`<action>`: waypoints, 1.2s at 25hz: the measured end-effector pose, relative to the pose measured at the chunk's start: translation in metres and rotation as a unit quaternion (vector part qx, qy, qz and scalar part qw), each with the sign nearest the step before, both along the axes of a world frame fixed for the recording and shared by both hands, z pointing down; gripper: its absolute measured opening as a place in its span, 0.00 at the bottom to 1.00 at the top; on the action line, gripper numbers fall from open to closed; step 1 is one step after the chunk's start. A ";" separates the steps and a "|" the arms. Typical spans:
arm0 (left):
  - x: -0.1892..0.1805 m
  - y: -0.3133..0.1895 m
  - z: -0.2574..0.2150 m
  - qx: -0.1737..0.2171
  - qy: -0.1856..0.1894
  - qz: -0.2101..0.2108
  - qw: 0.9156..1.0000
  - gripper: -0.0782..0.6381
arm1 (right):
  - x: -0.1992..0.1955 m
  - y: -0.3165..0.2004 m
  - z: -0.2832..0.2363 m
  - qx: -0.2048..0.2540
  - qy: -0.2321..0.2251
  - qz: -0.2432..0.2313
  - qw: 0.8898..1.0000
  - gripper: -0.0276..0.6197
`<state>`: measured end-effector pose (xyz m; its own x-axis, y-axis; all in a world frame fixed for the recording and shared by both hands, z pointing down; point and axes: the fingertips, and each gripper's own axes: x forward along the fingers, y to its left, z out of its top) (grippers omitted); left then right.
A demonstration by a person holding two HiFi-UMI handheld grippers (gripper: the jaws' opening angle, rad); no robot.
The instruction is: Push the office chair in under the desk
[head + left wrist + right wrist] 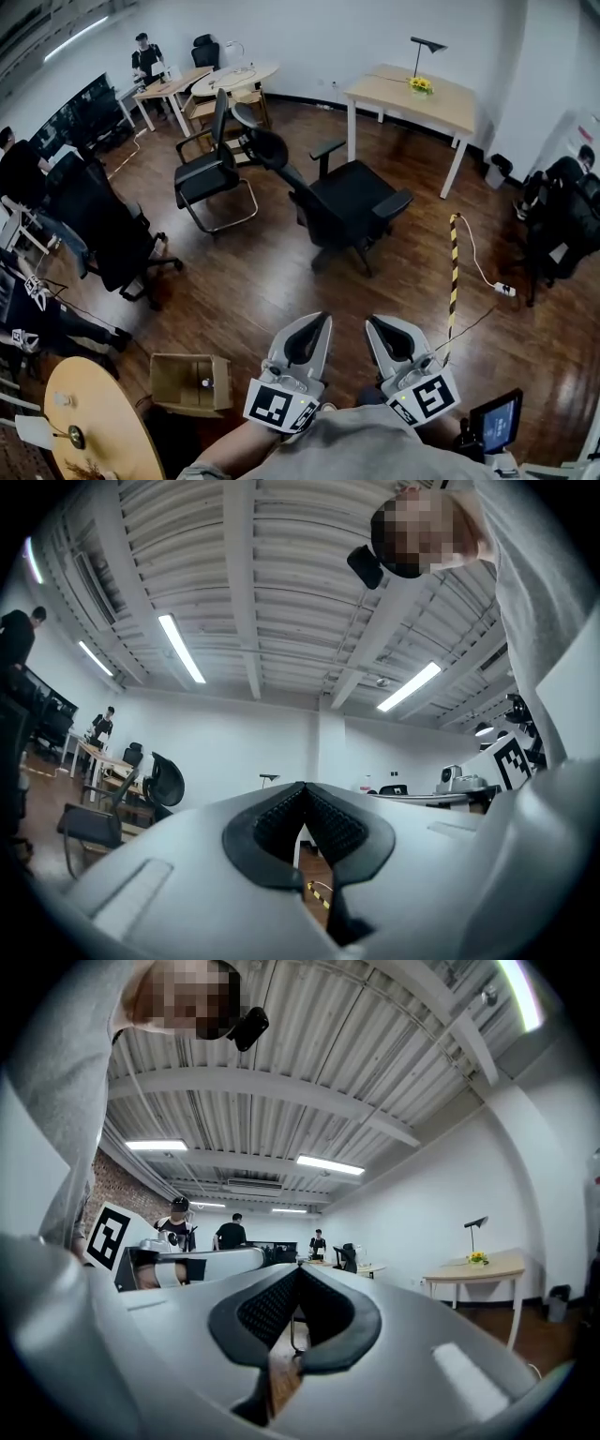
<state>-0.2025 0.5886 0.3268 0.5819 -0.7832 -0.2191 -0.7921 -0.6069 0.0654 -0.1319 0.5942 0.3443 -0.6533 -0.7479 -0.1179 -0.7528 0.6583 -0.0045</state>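
Note:
The black office chair [349, 201] stands in the middle of the wooden floor, its seat toward the light wooden desk [441, 105] at the back right, with a gap between them. The desk carries a black lamp [424, 49] and yellow flowers [420, 85]. My left gripper [317, 320] and right gripper [375, 322] sit side by side close to my body, well short of the chair. Both are shut with nothing in them. In the left gripper view the left gripper [302, 787] points up at the ceiling. In the right gripper view the right gripper [298, 1271] does too, with the desk [473, 1267] at the right.
A second black chair [212, 174] on a chrome frame stands left of the office chair, another office chair [111, 234] further left. A cardboard box [192, 382] and a round wooden table [103, 427] lie near my left. A yellow-black cable strip [454, 272] runs along the floor at right.

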 end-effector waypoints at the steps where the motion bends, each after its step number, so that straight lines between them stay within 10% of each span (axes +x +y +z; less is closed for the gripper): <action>1: -0.002 -0.003 0.000 0.000 0.002 0.002 1.000 0.11 | -0.002 -0.003 0.001 0.000 0.002 0.002 1.000 0.05; 30: 0.011 -0.324 0.004 -0.009 -0.009 -0.048 0.999 0.11 | 0.019 -0.326 0.012 -0.016 -0.012 -0.025 0.999 0.05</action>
<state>-0.1916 0.2645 0.3311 0.5082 -0.8389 -0.1952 -0.8474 -0.5275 0.0608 -0.1124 0.2680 0.3561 -0.6870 -0.7181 -0.1114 -0.7185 0.6941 -0.0440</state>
